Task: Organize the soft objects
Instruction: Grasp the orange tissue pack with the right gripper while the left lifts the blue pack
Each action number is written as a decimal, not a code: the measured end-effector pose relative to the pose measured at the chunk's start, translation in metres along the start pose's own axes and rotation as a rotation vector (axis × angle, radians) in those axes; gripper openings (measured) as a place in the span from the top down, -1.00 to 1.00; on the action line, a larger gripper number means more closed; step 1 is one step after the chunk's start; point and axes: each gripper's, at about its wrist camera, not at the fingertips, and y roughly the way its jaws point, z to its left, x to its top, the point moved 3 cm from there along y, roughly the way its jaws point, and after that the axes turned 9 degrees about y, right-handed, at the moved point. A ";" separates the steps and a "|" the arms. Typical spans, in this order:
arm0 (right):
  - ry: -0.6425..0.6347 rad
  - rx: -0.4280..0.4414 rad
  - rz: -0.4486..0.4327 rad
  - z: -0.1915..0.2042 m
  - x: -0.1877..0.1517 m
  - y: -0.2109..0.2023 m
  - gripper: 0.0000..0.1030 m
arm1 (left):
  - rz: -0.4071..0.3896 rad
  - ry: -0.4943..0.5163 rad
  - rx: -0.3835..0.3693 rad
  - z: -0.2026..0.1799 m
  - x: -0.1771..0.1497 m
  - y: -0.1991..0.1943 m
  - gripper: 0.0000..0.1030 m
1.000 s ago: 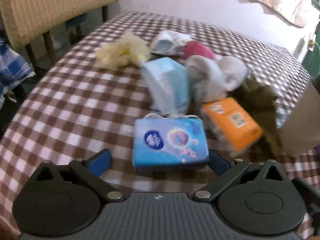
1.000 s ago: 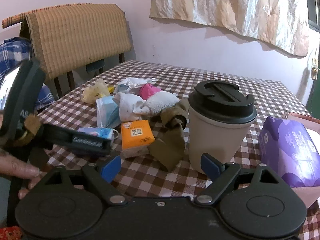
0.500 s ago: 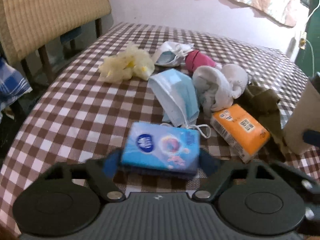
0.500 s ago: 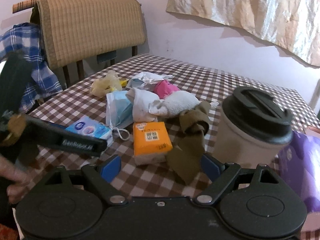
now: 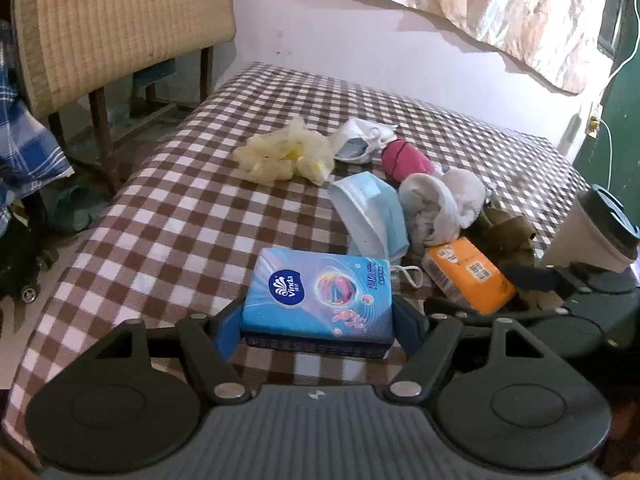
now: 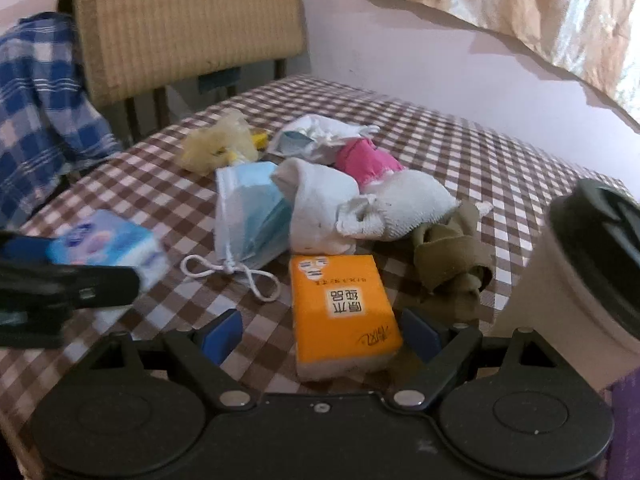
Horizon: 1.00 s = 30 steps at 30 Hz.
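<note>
The checked table (image 5: 168, 216) has bare cloth along its left side up to the edge by the chair (image 5: 120, 28), while masks, socks and a cup (image 6: 568, 280) crowd the right. My left gripper (image 5: 318, 318) is clamped on the blue tissue pack (image 5: 320, 292), both pads pressing its sides. My right gripper (image 6: 320, 332) stands wide, the orange tissue pack (image 6: 340, 312) lying on the table between its untouching pads.

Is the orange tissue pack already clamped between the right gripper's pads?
No. In the right wrist view the orange tissue pack lies on the checked table, with a gap to each pad of the right gripper.
</note>
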 end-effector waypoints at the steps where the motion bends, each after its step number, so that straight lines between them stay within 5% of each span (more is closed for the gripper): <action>1: 0.011 -0.009 0.005 -0.001 0.001 0.004 -0.95 | 0.000 -0.007 -0.003 0.002 0.000 -0.001 -0.47; 5: 0.094 0.036 0.038 -0.009 0.002 0.017 -0.76 | -0.004 -0.028 -0.011 0.005 -0.002 -0.004 -0.47; 6: 0.106 0.038 0.035 -0.011 0.003 0.016 -0.37 | -0.008 -0.030 -0.010 0.005 -0.001 -0.005 -0.47; 7: 0.106 0.034 0.030 -0.012 0.003 0.013 -0.19 | -0.011 -0.033 -0.012 0.005 0.000 -0.006 -0.47; 11: 0.168 0.079 0.037 -0.017 0.004 -0.001 -0.20 | -0.030 -0.047 -0.016 0.006 0.004 -0.011 -0.47; 30: 0.083 0.095 -0.150 -0.008 0.032 -0.103 -0.20 | -0.088 -0.055 -0.009 -0.006 0.037 -0.037 -0.47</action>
